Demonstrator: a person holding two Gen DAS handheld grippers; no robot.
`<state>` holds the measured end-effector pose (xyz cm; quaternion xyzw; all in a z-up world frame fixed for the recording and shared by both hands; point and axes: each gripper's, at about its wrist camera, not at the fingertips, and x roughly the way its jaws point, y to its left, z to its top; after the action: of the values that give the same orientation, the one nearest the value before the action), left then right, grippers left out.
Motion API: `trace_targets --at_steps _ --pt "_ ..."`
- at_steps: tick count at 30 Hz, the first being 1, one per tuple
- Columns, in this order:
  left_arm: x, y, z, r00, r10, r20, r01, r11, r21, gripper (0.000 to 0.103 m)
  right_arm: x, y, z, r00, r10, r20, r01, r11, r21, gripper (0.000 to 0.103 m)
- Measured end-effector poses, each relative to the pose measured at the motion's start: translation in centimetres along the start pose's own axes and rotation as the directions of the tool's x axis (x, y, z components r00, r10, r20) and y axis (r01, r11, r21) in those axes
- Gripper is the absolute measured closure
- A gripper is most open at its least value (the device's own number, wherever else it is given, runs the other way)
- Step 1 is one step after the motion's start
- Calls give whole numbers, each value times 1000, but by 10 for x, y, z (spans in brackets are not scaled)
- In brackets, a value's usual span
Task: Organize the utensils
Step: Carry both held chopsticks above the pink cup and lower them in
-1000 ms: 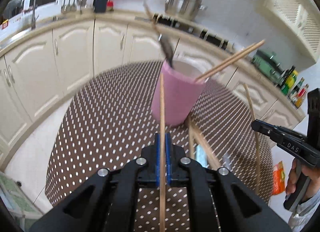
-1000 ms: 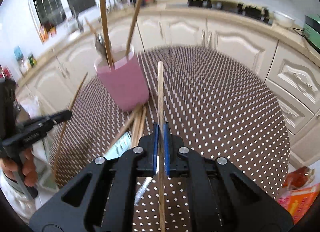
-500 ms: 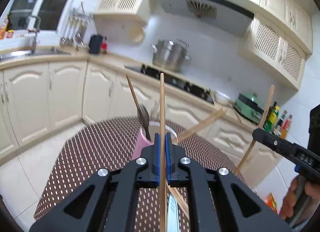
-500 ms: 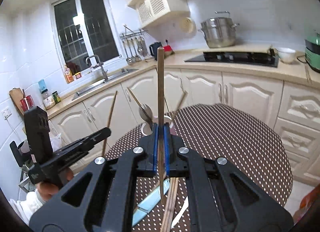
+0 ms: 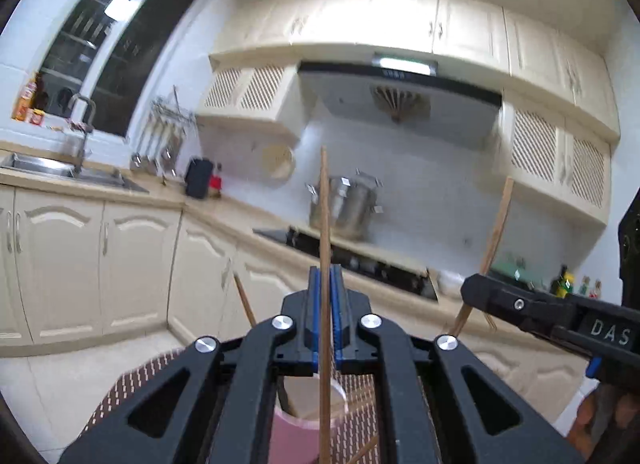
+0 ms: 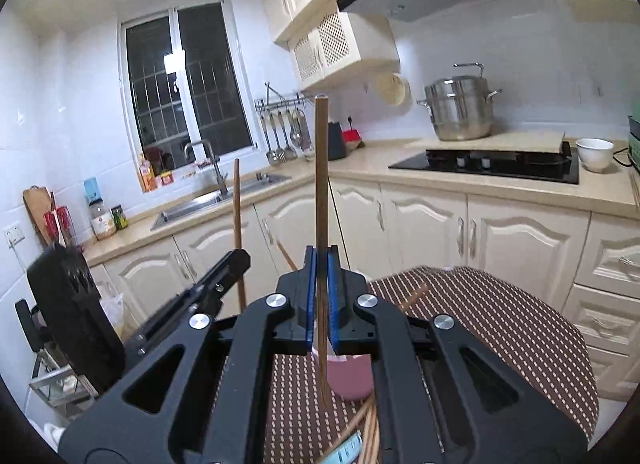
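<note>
My left gripper (image 5: 325, 278) is shut on a wooden chopstick (image 5: 324, 216) held upright, its lower end over the pink cup (image 5: 308, 420) on the dotted table. My right gripper (image 6: 321, 260) is shut on another wooden chopstick (image 6: 320, 168), also upright, its lower tip in front of the pink cup (image 6: 352, 378). The right gripper (image 5: 532, 314) shows in the left wrist view with its chopstick (image 5: 496, 232). The left gripper (image 6: 208, 290) and its chopstick (image 6: 237, 216) show in the right wrist view. More chopsticks (image 6: 370, 430) lie on the table near the cup.
The round table has a brown dotted cloth (image 6: 500, 328). Cream kitchen cabinets (image 6: 500, 236), a sink (image 6: 216, 200), a hob (image 6: 500, 162) with a steel pot (image 6: 460, 110), and a white bowl (image 6: 596, 154) stand behind. A blue-white utensil (image 6: 344, 450) lies by the chopsticks.
Both grippers have tilted upward, turning their chopsticks from pointing at the table to upright. The table and cup have dropped to the bottom of both views. The two grippers stand closer together.
</note>
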<state>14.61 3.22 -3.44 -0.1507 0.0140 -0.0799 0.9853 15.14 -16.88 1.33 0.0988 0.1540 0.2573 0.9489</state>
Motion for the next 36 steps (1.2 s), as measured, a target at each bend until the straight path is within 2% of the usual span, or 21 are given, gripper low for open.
trace_targets --at_steps 6,12,16,27,36 --pt "25 4 9 996 39 79 -34 997 -62 98 16 -2 19 998 5 57 -5 1000 1 97" --pt "54 11 3 994 84 70 -77 993 -91 98 29 -11 26 996 4 84 -5 1000 17 97" --pt "65 15 -2 993 92 71 -85 991 -99 98 40 -15 25 998 0 61 -1 1000 14 97" --pt "76 19 -27 990 129 56 -127 991 -32 97 54 -11 6 1000 0 2 0 1000 7 97" --pt "67 23 -31 995 102 -3 -102 995 -15 97 57 -9 -2 999 -6 -37 7 1000 12 97"
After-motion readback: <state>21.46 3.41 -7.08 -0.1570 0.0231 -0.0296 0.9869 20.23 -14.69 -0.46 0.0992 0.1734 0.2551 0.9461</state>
